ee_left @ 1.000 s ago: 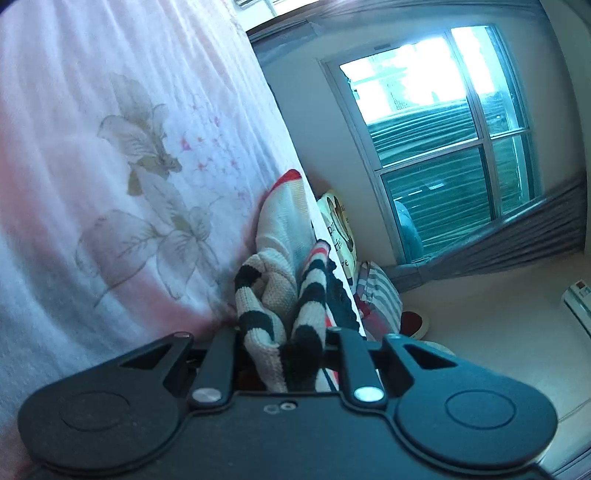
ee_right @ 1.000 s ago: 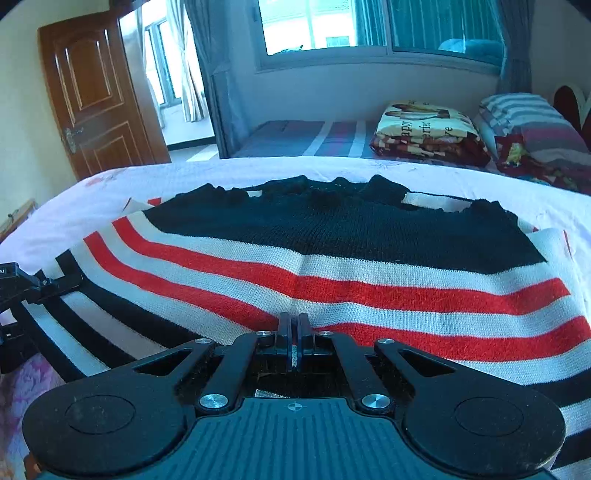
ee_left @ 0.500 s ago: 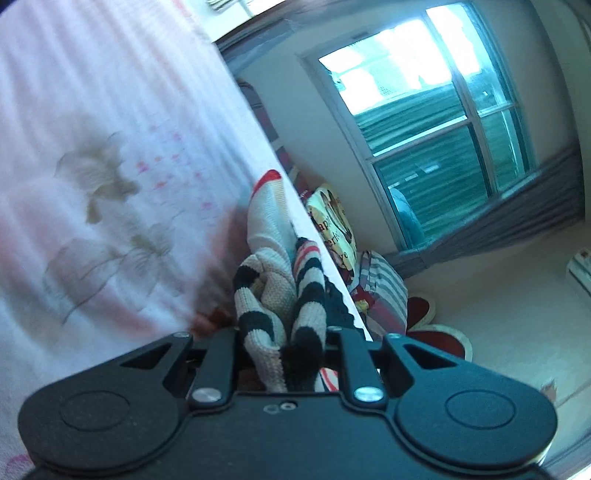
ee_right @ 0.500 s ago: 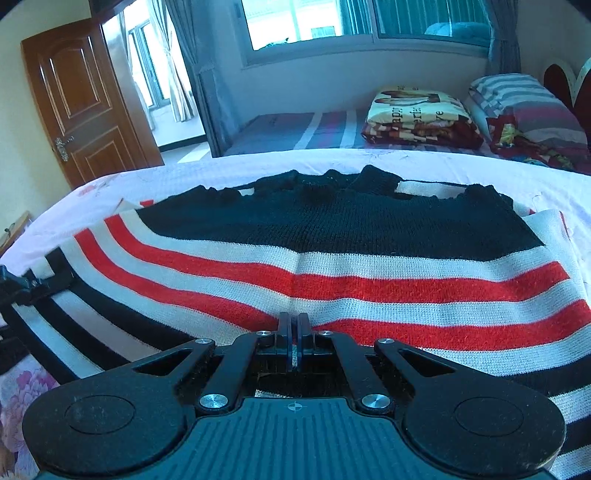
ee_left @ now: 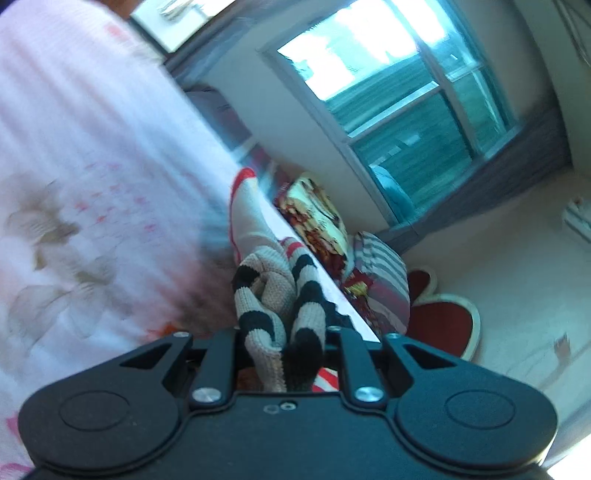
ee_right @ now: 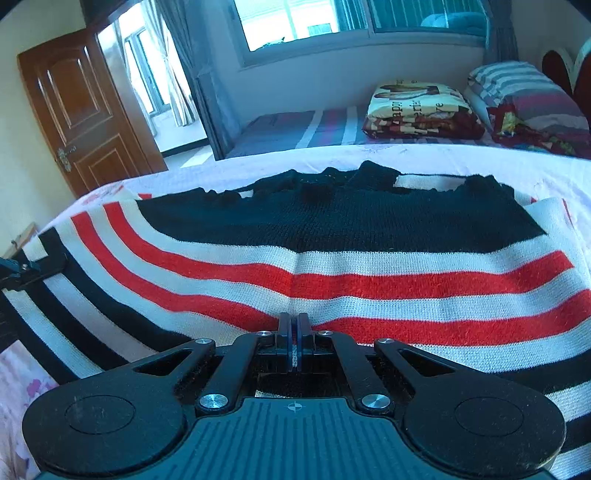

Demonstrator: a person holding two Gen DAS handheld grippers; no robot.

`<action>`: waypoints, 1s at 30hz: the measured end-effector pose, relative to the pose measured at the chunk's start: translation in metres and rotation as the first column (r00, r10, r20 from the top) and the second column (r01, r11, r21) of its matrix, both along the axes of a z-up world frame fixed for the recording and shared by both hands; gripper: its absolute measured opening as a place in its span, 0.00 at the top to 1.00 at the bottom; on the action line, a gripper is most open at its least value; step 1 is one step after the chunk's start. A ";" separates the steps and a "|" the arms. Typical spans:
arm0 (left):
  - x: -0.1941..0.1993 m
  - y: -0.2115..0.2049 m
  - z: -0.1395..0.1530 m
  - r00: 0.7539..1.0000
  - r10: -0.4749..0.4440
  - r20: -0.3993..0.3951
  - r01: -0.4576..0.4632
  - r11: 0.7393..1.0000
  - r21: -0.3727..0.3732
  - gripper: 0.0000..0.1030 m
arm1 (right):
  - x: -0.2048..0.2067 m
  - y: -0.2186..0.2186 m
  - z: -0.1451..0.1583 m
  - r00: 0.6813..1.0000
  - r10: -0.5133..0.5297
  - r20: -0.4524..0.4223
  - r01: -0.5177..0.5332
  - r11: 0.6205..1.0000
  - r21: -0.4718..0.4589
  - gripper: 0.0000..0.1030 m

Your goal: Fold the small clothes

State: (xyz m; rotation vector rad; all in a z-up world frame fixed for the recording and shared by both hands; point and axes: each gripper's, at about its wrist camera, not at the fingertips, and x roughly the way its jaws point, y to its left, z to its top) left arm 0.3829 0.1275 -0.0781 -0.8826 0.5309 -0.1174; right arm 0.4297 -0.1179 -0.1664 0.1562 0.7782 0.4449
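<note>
A knit sweater [ee_right: 332,266] with black, white and red stripes lies spread on the pink floral bed sheet [ee_right: 461,162]. My right gripper [ee_right: 293,343] is shut on the sweater's near hem at its middle. My left gripper [ee_left: 284,354] is shut on a bunched black-and-white striped part of the sweater [ee_left: 273,295], held up over the sheet [ee_left: 92,166]; this view is tilted and blurred. The left gripper also shows at the left edge of the right wrist view [ee_right: 18,269], at the sweater's left side.
Beyond the bed lies a second bed with a folded printed blanket [ee_right: 417,110] and striped pillows [ee_right: 524,96]. A window [ee_right: 351,18] is on the far wall. A wooden door [ee_right: 81,107] stands at the left.
Both grippers have risen and carried the sweater's near edge up and toward the far side. The left wrist view has swung further and blurred. Both grips are unchanged.
</note>
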 end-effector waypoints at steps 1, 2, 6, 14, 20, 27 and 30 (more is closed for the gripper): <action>0.002 -0.006 0.008 1.000 -0.021 0.011 0.021 1.000 0.019 0.86 | 0.001 -0.002 0.000 1.000 -0.003 -0.007 0.003 1.000 0.012 1.00; 0.006 -0.014 0.017 0.999 -0.047 0.024 0.045 0.998 0.045 0.86 | 0.001 -0.004 0.001 1.000 -0.007 -0.015 0.007 1.000 0.025 1.00; 0.022 -0.061 0.052 0.983 -0.171 0.070 0.161 0.979 0.125 0.86 | 0.004 -0.021 0.004 0.996 -0.034 -0.079 0.045 0.989 0.141 1.00; 0.059 -0.200 0.048 0.902 -0.424 -0.078 0.426 0.849 0.313 0.85 | -0.022 -0.155 0.025 0.942 -0.304 -0.140 0.335 0.851 0.405 1.00; 0.057 -0.270 0.012 0.807 -0.554 -0.206 0.589 0.725 0.358 0.41 | -0.044 -0.216 0.038 0.909 -0.373 -0.185 0.416 0.787 0.456 0.91; 0.015 -0.179 0.052 0.879 -0.475 -0.028 0.453 0.817 0.355 0.38 | -0.054 -0.209 0.050 0.941 -0.301 -0.158 0.338 0.786 0.518 0.20; 0.024 -0.137 0.040 0.933 -0.351 -0.077 0.354 0.858 0.374 0.41 | -0.042 -0.190 0.042 0.948 -0.232 -0.218 0.315 0.786 0.533 0.21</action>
